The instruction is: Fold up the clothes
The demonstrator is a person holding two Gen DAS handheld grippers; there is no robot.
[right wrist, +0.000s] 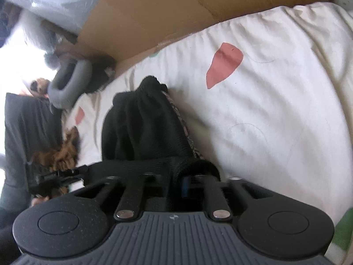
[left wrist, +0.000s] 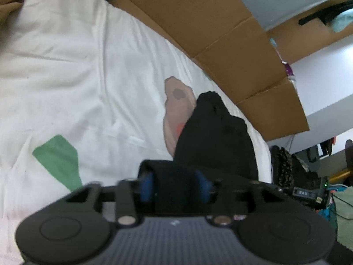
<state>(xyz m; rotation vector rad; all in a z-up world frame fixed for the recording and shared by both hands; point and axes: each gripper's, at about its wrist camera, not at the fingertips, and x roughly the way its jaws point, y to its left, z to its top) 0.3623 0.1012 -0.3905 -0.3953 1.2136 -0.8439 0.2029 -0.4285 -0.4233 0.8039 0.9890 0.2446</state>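
Observation:
A black garment (left wrist: pixel 216 132) hangs bunched over a white bed sheet (left wrist: pixel 77 77) with coloured patches. My left gripper (left wrist: pixel 175 185) is shut on one edge of the black garment, the cloth wrapped between its blue pads (left wrist: pixel 146 187). In the right wrist view the same black garment (right wrist: pixel 143 128) shows a patterned inner trim along its right side. My right gripper (right wrist: pixel 176 185) is shut on another part of it, the fabric draped over the fingers.
A brown cardboard sheet (left wrist: pixel 231 50) stands along the far edge of the bed, also in the right wrist view (right wrist: pixel 154 17). A grey ring-shaped cushion (right wrist: pixel 68 84), dark clothing and a brown furry thing (right wrist: pixel 57 156) lie at the left. Clutter stands beside the bed (left wrist: pixel 308 176).

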